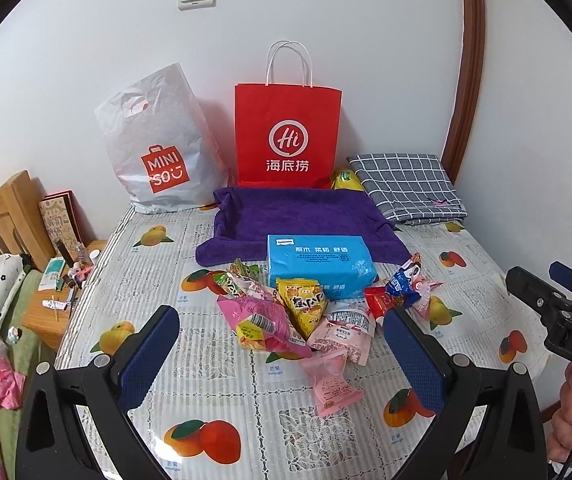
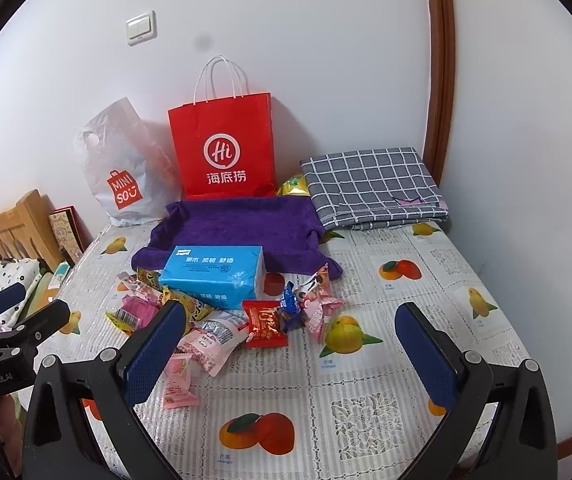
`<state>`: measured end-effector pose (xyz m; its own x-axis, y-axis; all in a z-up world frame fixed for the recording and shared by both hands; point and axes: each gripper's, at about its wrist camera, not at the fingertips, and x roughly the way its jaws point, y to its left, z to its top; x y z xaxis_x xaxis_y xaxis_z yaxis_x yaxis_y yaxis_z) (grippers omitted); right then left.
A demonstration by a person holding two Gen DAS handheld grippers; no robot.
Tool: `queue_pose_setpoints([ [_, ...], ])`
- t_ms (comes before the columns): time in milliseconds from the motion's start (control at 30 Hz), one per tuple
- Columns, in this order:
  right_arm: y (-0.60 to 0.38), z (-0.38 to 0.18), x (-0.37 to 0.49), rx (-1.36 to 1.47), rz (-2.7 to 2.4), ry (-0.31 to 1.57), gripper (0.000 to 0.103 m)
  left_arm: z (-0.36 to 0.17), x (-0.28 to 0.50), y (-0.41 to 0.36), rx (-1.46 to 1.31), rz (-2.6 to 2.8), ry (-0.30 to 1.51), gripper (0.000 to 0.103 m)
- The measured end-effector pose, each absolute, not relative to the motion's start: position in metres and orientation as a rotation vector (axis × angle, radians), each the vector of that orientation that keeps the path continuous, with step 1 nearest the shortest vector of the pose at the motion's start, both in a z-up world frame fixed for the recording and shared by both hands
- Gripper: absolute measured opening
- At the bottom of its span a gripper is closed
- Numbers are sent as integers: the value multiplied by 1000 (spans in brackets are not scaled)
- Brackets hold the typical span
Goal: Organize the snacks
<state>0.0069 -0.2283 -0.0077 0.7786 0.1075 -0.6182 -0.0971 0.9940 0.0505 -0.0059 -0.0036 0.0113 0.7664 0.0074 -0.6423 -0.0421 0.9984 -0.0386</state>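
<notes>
A pile of small snack packets [image 1: 305, 320] lies mid-table, also in the right wrist view [image 2: 222, 324]: pink, yellow, red and blue wrappers. A blue tissue pack [image 1: 319, 266] [image 2: 214, 272] lies just behind them on the edge of a purple cloth tray [image 1: 297, 220] [image 2: 238, 232]. My left gripper [image 1: 282, 356] is open and empty, low over the near side of the pile. My right gripper [image 2: 289, 356] is open and empty, to the right of the pile, and its body shows at the left view's edge [image 1: 557, 312].
A red paper bag [image 1: 287, 136] [image 2: 224, 148] and a white Miniso plastic bag [image 1: 158, 152] [image 2: 120, 176] stand against the wall. A folded grey checked cloth [image 1: 405, 188] [image 2: 369, 188] lies at the back right. The fruit-print tablecloth [image 1: 214, 400] covers the table. A bedside stand with clutter [image 1: 62, 280] is left.
</notes>
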Motion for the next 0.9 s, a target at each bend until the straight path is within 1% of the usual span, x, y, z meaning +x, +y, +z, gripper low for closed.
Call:
queue_pose_setpoints([
  [900,-228,-7,3,28,121,670,103,15,-8,-7,-50,21,687,103],
])
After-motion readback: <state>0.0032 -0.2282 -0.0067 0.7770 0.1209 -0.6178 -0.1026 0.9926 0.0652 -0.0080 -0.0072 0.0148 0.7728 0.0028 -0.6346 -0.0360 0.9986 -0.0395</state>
